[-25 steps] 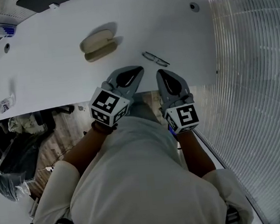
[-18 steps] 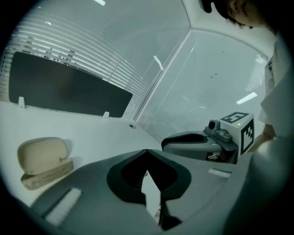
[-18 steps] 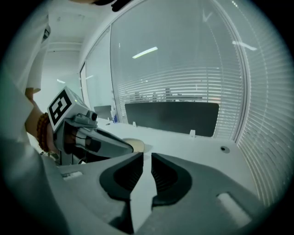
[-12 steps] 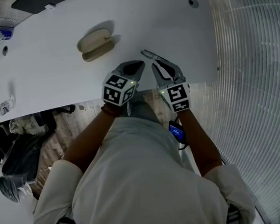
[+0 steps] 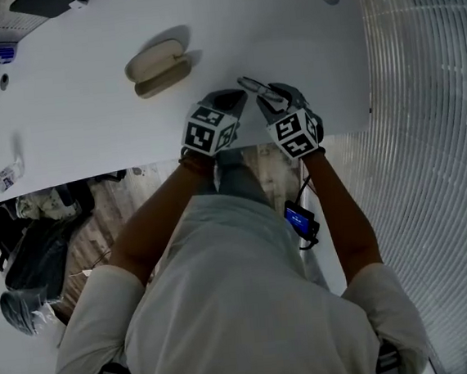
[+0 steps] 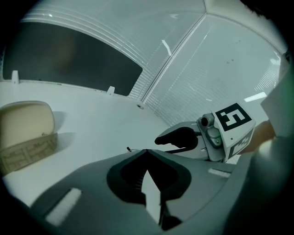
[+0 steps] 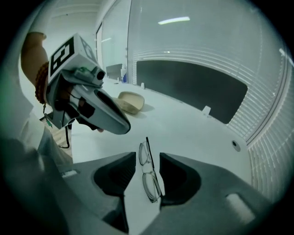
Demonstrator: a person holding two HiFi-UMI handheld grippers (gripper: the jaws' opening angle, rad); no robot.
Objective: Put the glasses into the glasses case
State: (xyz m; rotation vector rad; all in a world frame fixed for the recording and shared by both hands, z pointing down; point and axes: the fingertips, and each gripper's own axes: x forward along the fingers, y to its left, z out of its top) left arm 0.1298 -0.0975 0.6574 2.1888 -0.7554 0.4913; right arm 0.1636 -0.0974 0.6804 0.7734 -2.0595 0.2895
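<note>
The glasses point(image 7: 148, 176) look thin-rimmed and light, with slender arms and clear lenses. They are probably fragile, easy to bend, and apt to skid on the smooth white table point(image 5: 80, 131), so a gentle pinch across the frame at the bridge or a rim's edge seems safer than squeezing a lens or an arm. They lie folded flat on the table, in the lower middle of the right gripper view and the upper middle of the head view, near the table's near edge. The glasses case point(image 5: 159, 66), pale beige and lying open, sits well apart from them toward the upper left of the head view. The right gripper point(image 5: 267, 95) points down at the glasses. Its jaws have just been opening and stand wide apart, with the glasses lying lengthwise between them, one dark pad on either side and neither seeming to press the frame. The left gripper point(image 5: 232, 102) hangs just beside it over the table edge; in its own view its jaws meet at the tips with nothing between them, only bare table beyond.
</note>
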